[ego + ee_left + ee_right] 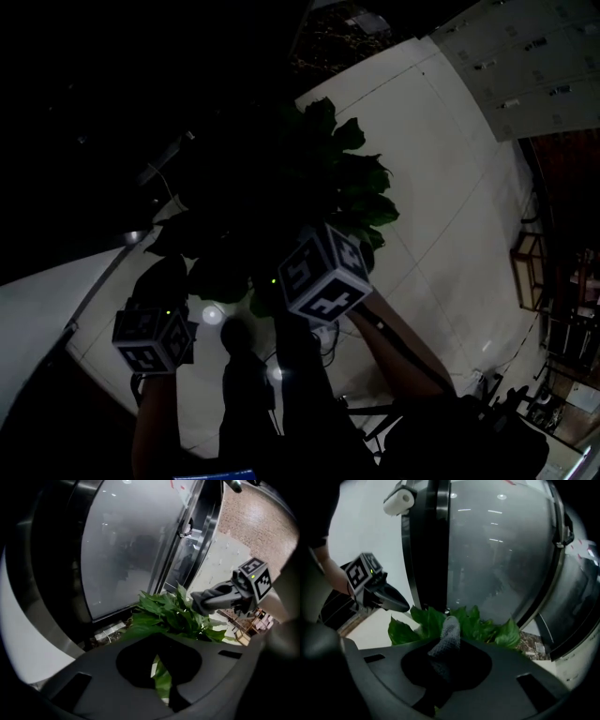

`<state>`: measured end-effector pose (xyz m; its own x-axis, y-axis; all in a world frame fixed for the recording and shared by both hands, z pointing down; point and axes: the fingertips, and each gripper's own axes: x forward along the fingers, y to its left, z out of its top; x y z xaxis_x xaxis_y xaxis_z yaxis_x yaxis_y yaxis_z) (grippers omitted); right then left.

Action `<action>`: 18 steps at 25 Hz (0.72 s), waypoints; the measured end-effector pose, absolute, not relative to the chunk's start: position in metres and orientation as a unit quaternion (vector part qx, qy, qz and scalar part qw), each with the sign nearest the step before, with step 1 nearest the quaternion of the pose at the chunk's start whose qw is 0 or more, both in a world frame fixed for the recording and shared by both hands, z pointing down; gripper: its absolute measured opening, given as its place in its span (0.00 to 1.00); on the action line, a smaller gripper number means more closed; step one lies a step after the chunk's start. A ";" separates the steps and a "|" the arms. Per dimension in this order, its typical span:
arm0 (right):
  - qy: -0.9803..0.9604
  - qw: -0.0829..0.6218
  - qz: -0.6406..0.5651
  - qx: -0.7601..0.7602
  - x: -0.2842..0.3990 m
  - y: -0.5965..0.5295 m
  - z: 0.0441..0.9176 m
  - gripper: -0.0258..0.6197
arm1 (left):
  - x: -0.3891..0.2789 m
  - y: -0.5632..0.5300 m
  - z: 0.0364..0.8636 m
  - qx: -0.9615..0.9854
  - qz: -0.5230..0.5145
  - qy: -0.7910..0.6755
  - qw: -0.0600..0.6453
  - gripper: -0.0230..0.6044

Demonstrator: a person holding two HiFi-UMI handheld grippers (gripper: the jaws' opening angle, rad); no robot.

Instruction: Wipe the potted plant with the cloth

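The potted plant (352, 178) has broad green leaves and stands dark in the middle of the head view. In the right gripper view, my right gripper (443, 654) is shut on a grey knitted cloth (448, 632), whose end sticks up in front of the plant's leaves (476, 623). My left gripper (160, 663) has its jaws nearly together with a green leaf (162, 679) pinched between them, and more of the plant (171, 613) lies just beyond. Each gripper view shows the other gripper (213, 601) (386, 598) reaching in over the foliage.
A curved glass door with dark metal frames (426, 541) rises right behind the plant. Pale floor (441, 187) spreads to the right, with lockers (534, 66) at the top right and wooden furniture (530, 267) at the right edge. The person's shadow falls on the floor.
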<state>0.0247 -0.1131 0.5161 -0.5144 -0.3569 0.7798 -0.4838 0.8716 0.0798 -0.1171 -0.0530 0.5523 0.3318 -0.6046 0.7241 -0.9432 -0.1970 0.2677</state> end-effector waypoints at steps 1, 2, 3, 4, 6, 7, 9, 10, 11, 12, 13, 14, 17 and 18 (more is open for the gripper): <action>-0.863 0.440 0.076 0.238 0.023 -0.108 0.526 0.09 | -0.113 -0.054 0.551 0.741 0.245 -0.521 0.347 0.02; -0.860 0.444 0.092 0.232 0.020 -0.101 0.535 0.09 | -0.109 -0.055 0.550 0.746 0.249 -0.516 0.340 0.02; -0.858 0.444 0.120 0.228 0.016 -0.092 0.542 0.09 | -0.105 -0.056 0.548 0.750 0.252 -0.512 0.334 0.02; -0.857 0.439 0.156 0.221 0.012 -0.081 0.548 0.09 | -0.103 -0.056 0.547 0.753 0.255 -0.508 0.330 0.02; -0.856 0.427 0.217 0.195 0.000 -0.055 0.554 0.09 | -0.100 -0.055 0.546 0.757 0.258 -0.503 0.327 0.02; -0.858 0.421 0.236 0.176 -0.007 -0.043 0.552 0.09 | -0.098 -0.055 0.546 0.758 0.259 -0.502 0.327 0.02; -0.865 0.406 0.256 0.144 -0.019 -0.022 0.542 0.09 | -0.095 -0.055 0.542 0.763 0.260 -0.497 0.321 0.02; -0.868 0.401 0.263 0.130 -0.023 -0.013 0.537 0.09 | -0.094 -0.056 0.540 0.766 0.260 -0.495 0.317 0.02; -0.870 0.396 0.268 0.117 -0.027 -0.005 0.531 0.09 | -0.093 -0.056 0.539 0.768 0.261 -0.494 0.314 0.02; -0.872 0.393 0.273 0.104 -0.029 0.003 0.525 0.09 | -0.091 -0.055 0.539 0.769 0.261 -0.492 0.313 0.02; -0.874 0.387 0.277 0.096 -0.031 0.008 0.518 0.09 | -0.090 -0.053 0.539 0.770 0.261 -0.491 0.314 0.02; -0.878 0.379 0.278 0.096 -0.032 0.010 0.510 0.09 | -0.089 -0.051 0.539 0.771 0.259 -0.489 0.315 0.02; -0.889 0.344 0.259 0.152 -0.021 -0.015 0.485 0.09 | -0.084 -0.051 0.536 0.777 0.252 -0.486 0.311 0.02; -0.890 0.335 0.249 0.181 -0.014 -0.030 0.480 0.09 | -0.083 -0.052 0.535 0.778 0.250 -0.485 0.310 0.02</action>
